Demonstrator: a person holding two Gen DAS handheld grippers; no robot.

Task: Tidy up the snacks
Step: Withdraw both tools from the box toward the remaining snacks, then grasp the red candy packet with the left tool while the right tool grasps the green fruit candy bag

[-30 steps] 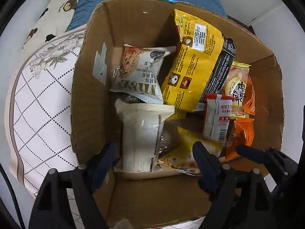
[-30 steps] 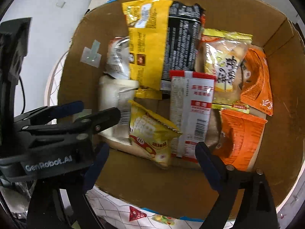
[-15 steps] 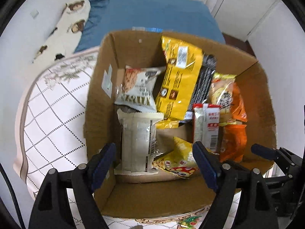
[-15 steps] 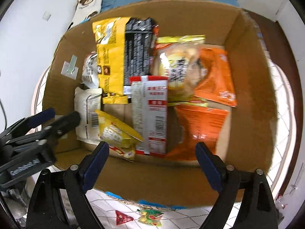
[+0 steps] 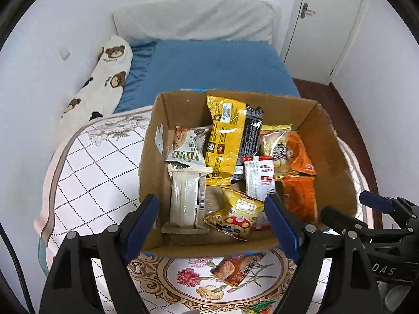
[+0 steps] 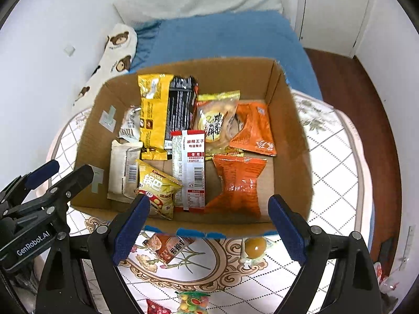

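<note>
Both of your grippers hover above the near edge of a cardboard box [image 6: 293, 120] on a patterned tablecloth [image 6: 337, 172]. The left gripper [image 5: 212, 225] has its jaws spread wide and holds nothing; the right gripper [image 6: 209, 225] is likewise wide and empty. The box already holds about ten snack packets laid flat. Loose snacks lie on the cloth just outside the near wall: a brown-red packet [image 6: 167, 247], a small round yellow sweet [image 6: 255, 246], and what looks like a fruit-candy bag [image 6: 193, 302], partly cut off by the frame. The packet is probably light, crinkly and slippery, with brittle contents. Take it by the sealed end seam, gently.
</note>
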